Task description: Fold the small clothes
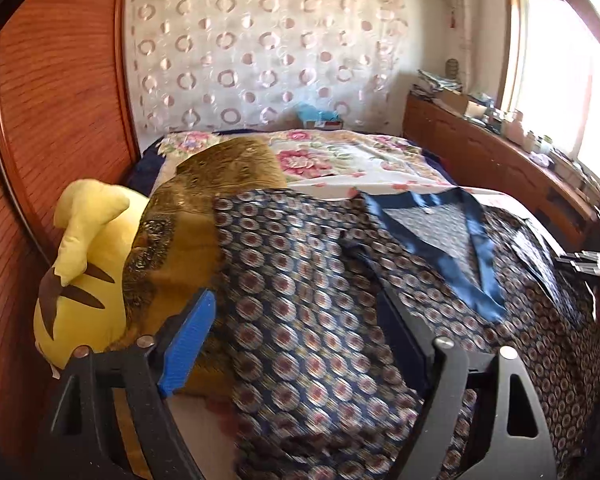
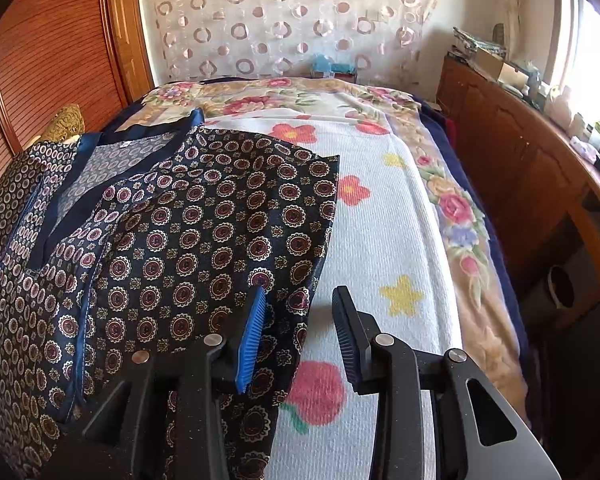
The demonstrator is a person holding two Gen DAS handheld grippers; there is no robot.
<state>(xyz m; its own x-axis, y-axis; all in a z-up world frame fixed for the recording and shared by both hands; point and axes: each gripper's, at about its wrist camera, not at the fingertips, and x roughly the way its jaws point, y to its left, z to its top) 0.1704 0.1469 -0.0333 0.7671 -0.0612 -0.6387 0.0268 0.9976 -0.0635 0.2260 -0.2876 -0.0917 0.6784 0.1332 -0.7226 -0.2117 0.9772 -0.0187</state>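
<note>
Hovering both claws wide open and empty, left claw [image 1: 300, 344] and right claw [image 2: 300, 336], over the patterned shirt [image 2: 204, 232] spread on the bed [image 2: 384, 216]; I judge folding unstarted, next pinching its right hem.

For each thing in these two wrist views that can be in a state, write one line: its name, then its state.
Patterned garment: spread flat on the bed, collar open, not yet folded.
Left gripper: open, over the garment, gripping nothing.
Right gripper: open, at the garment's right edge, gripping nothing.
Towel: laid flat under the garment.
Yellow plush toy: lying against the headboard.
Curtain: drawn.
</note>
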